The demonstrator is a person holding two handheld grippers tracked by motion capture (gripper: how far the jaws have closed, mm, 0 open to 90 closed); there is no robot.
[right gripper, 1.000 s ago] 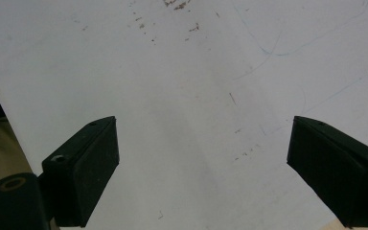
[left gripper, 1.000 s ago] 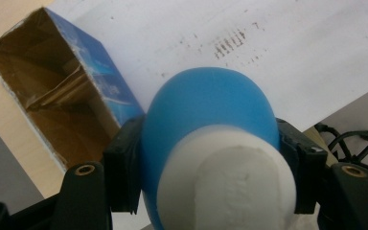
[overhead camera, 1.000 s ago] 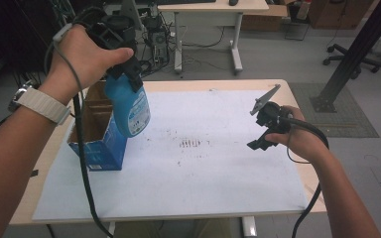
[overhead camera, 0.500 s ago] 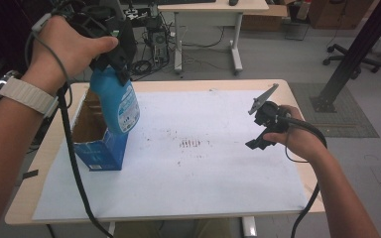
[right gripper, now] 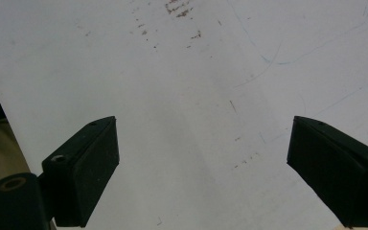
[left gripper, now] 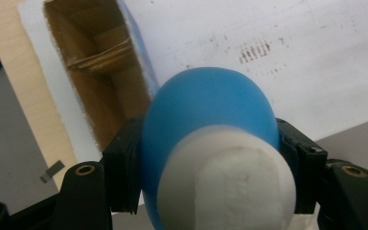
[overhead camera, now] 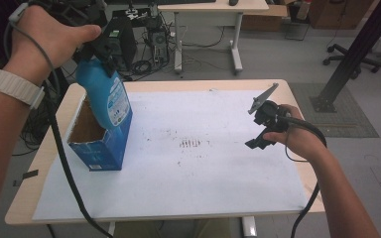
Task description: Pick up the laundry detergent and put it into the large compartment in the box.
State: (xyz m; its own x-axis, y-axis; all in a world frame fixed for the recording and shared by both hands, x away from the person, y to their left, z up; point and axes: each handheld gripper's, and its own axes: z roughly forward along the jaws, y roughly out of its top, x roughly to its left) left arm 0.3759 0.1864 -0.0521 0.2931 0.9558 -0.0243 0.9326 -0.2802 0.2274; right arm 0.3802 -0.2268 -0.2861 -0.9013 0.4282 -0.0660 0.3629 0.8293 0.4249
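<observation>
High view: left tool [overhead camera: 101,47] is clamped on the blue bottle [overhead camera: 105,96], which hangs tilted w/ its base dipping into the open blue box [overhead camera: 99,148] at the left of the worktop [overhead camera: 218,198]. Right tool [overhead camera: 264,124] hovers over the white sheet, well apart. Left gripper view: pads squeeze the bottle [left gripper: 206,120] just below its white cap [left gripper: 230,184], box [left gripper: 96,62] underneath. Right gripper view: jaws wide apart, nothing between. Looks like mid-transfer btw bottle and box; next move prob needs it straight so it clears the box walls.
</observation>
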